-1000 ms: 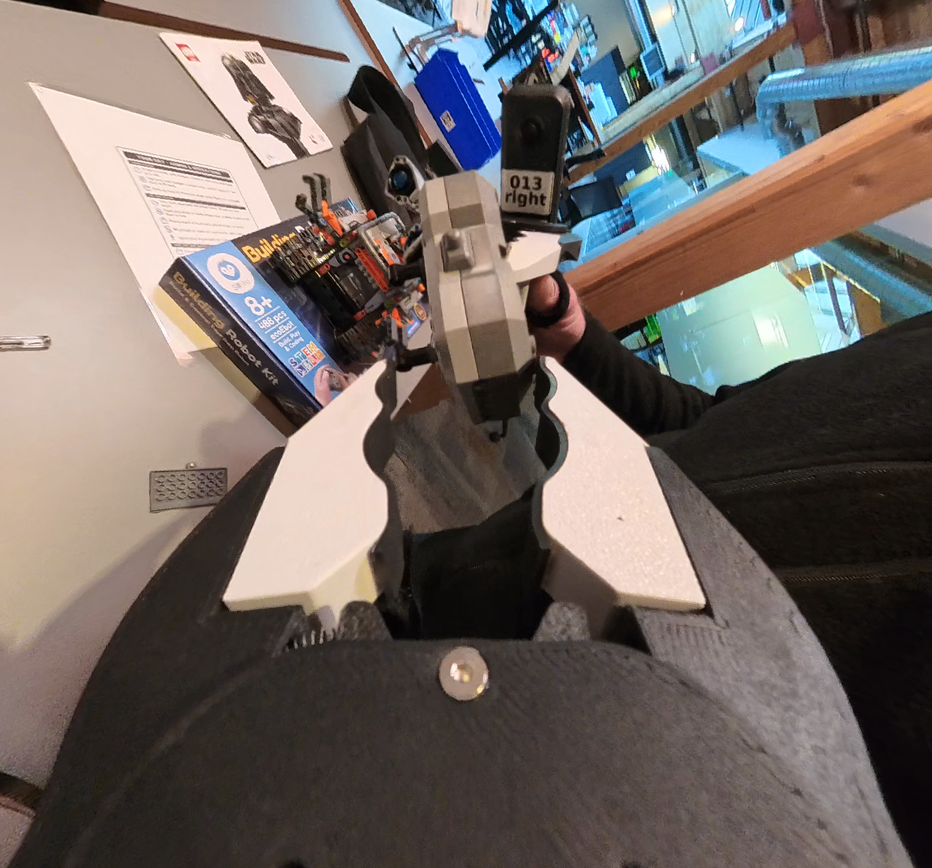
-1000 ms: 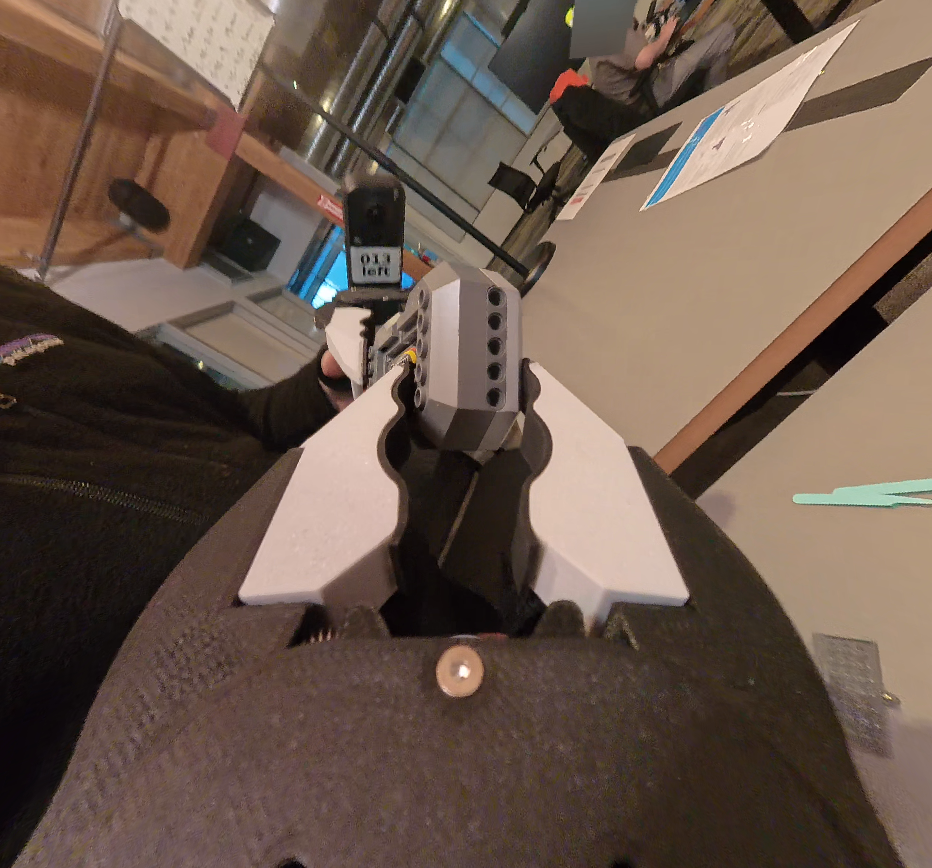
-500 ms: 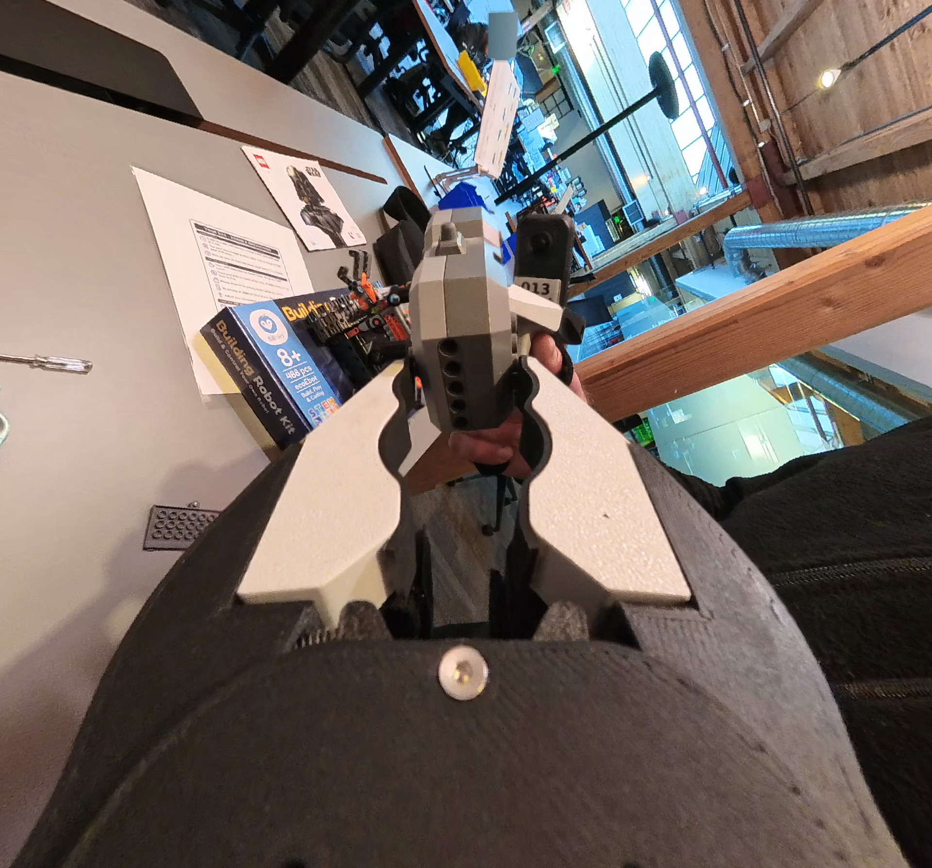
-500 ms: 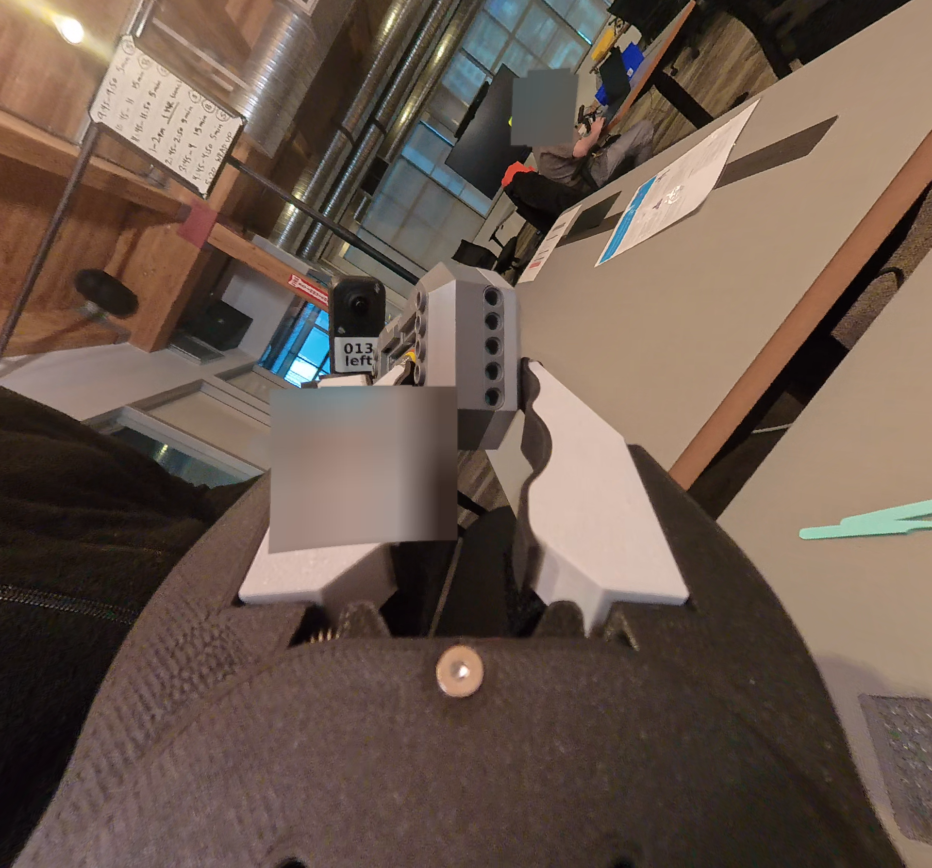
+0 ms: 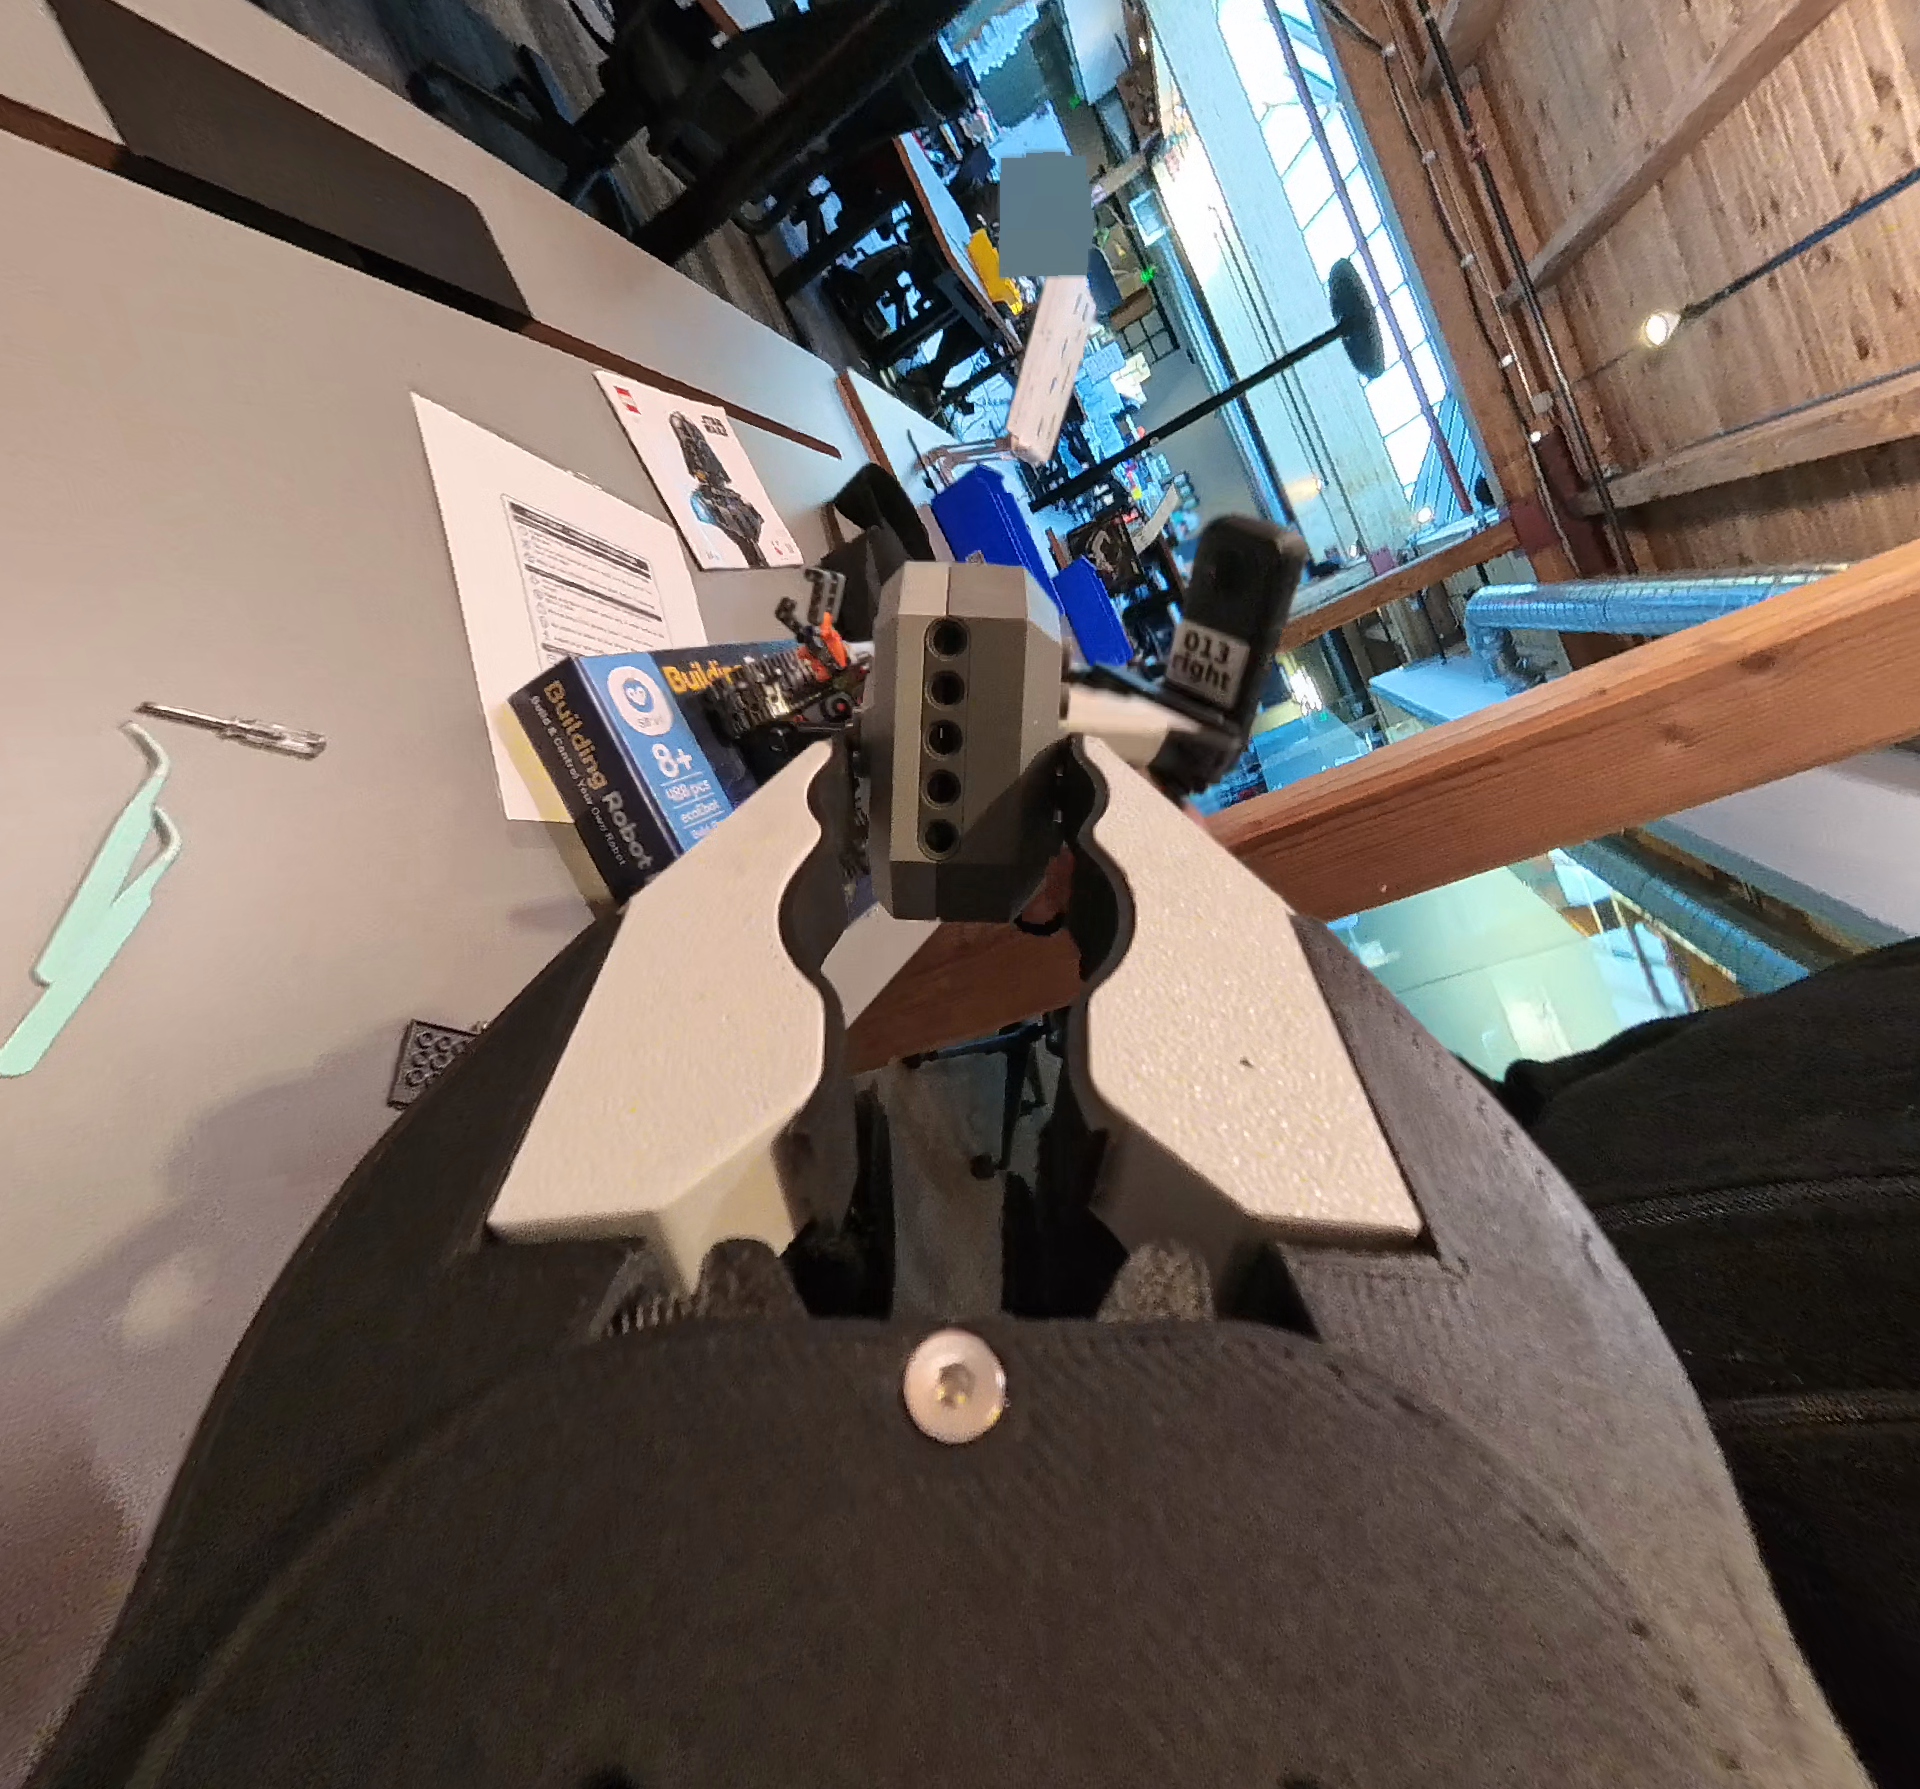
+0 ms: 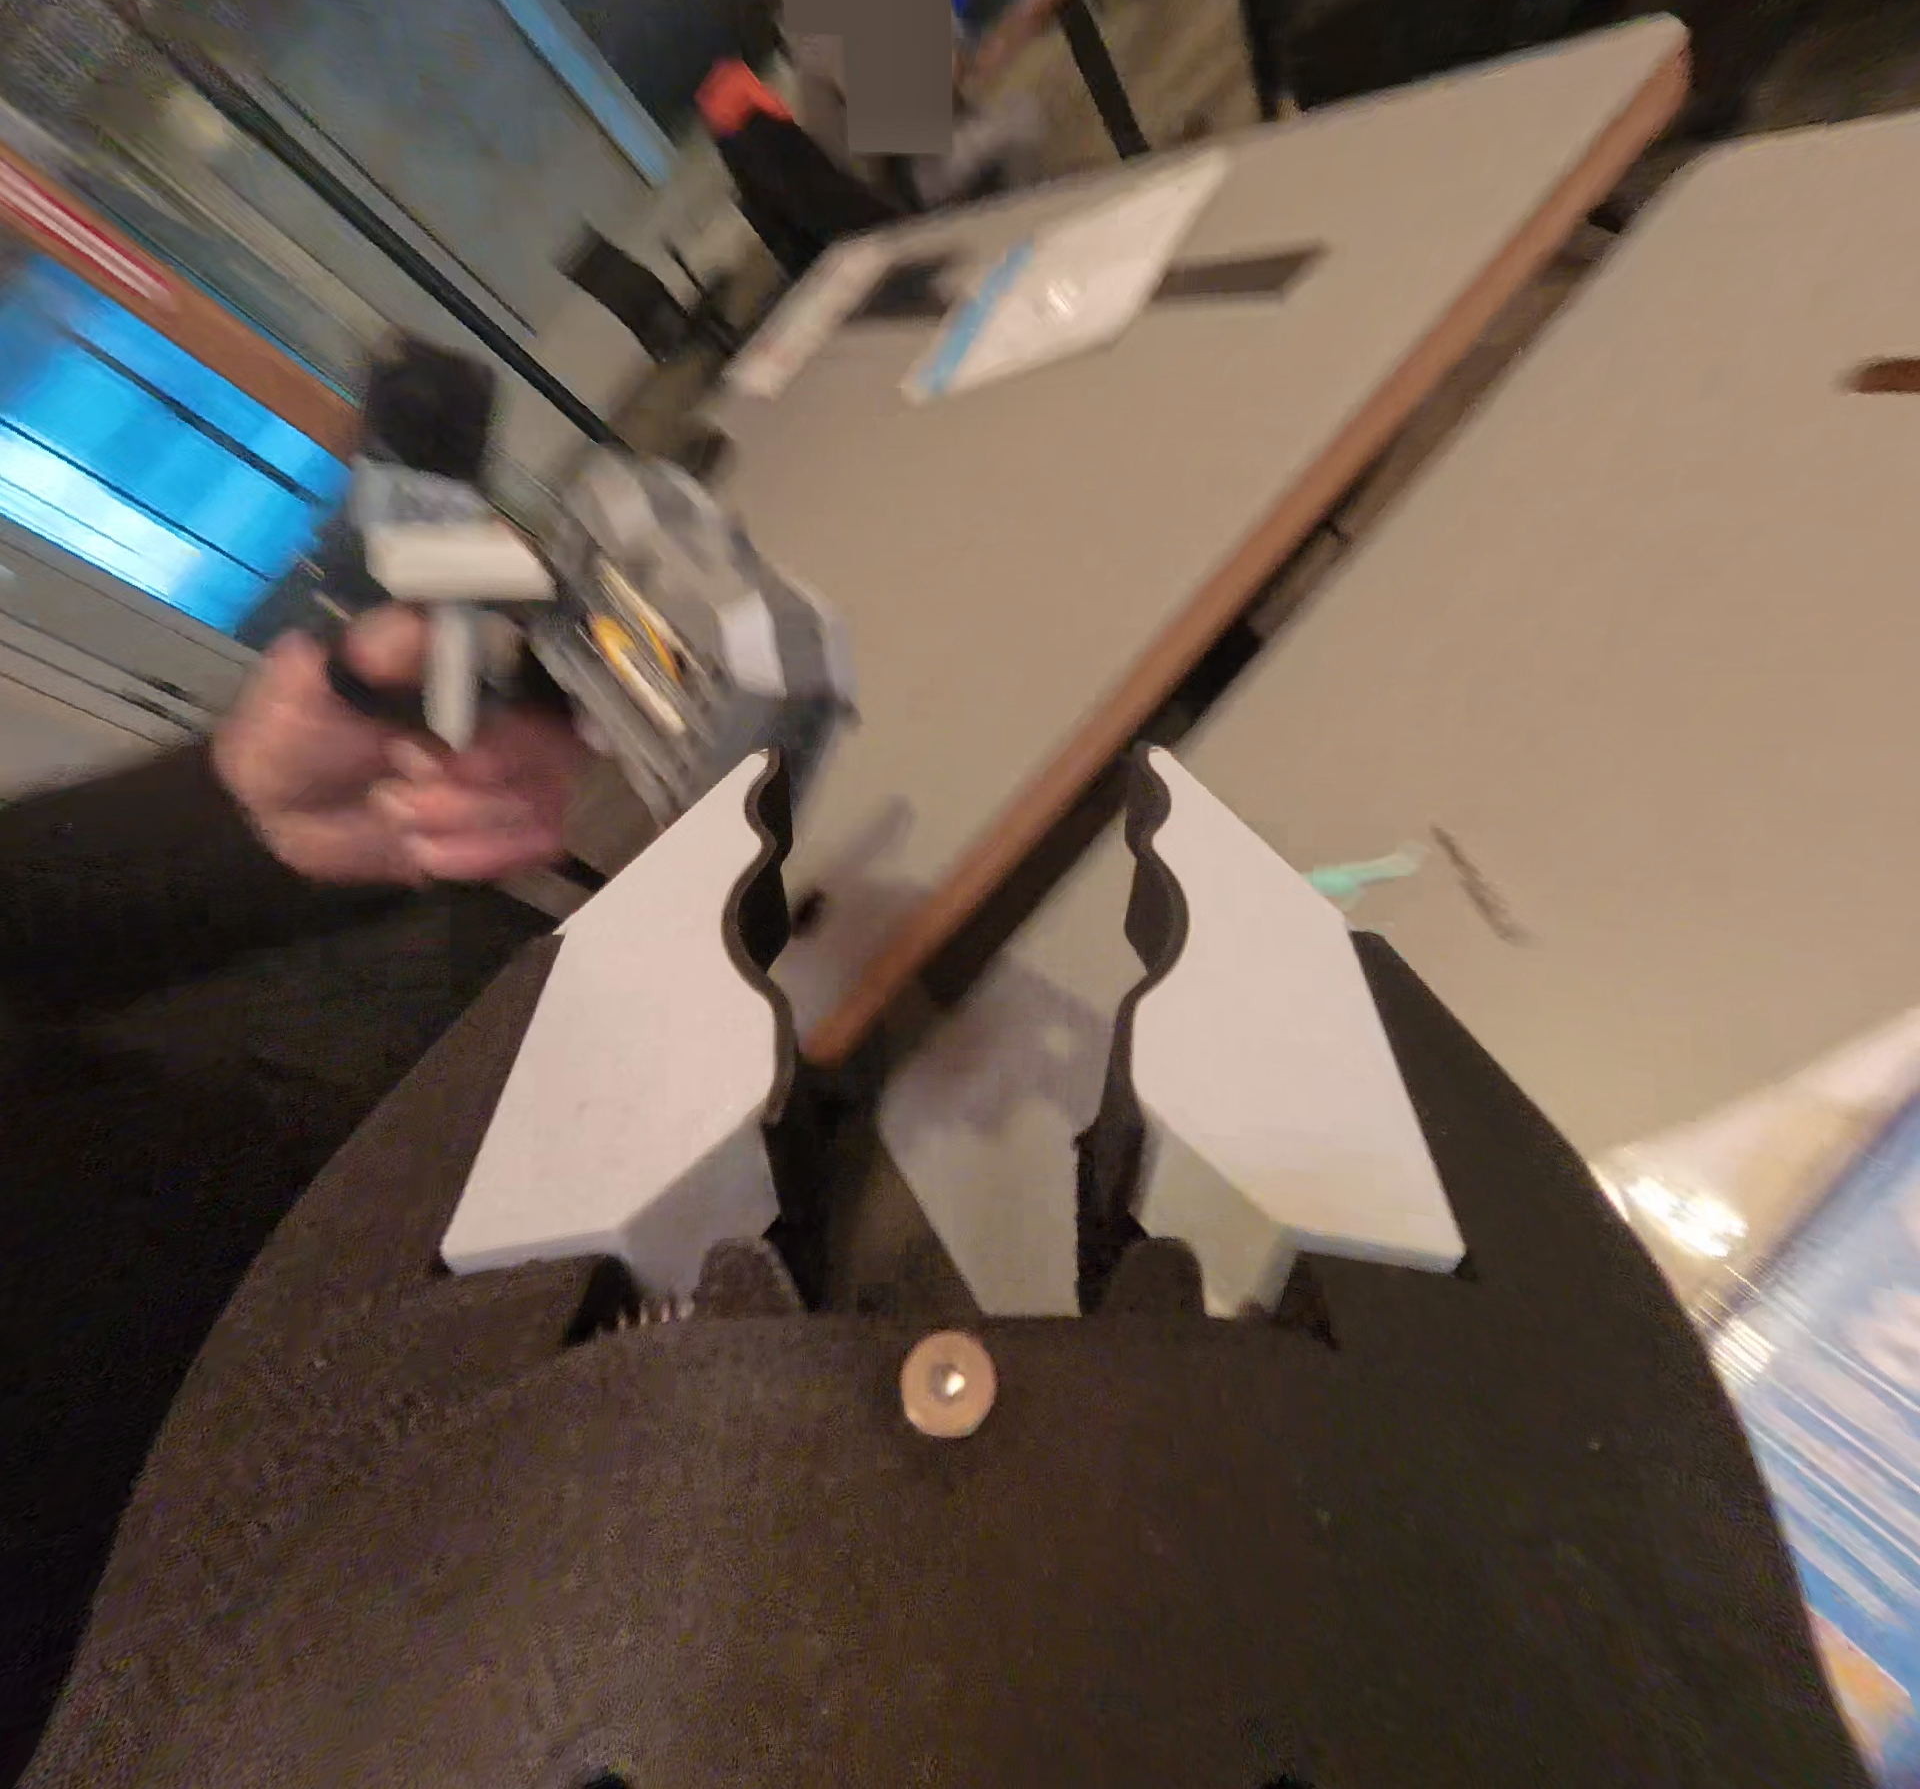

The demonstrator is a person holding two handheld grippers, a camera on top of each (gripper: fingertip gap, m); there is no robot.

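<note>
My left gripper [image 5: 951, 773] is shut on a grey building block [image 5: 961, 752] with a row of round holes down its near face, and holds it in the air above the table edge. The right gripper's black camera body [image 5: 1231, 617] and one white finger [image 5: 1117, 713] show just behind the block, apart from it. In the blurred right wrist view, my right gripper [image 6: 954, 773] is open and empty. The grey block [image 6: 774, 638] sits up and to the left of it, with a hand [image 6: 384, 794] beneath.
On the grey table [image 5: 260, 492] lie a blue kit box [image 5: 623, 773], a black and orange model [image 5: 790, 685], a printed sheet [image 5: 540, 576], a booklet [image 5: 707, 472], mint tweezers [image 5: 94, 898], a small screwdriver [image 5: 234, 729] and a dark studded plate [image 5: 431, 1053]. A wooden beam [image 5: 1558, 752] is to the right.
My left gripper closed on the grey block. My right gripper let go of it, opened and swung away, so the block now sits off to its left.
</note>
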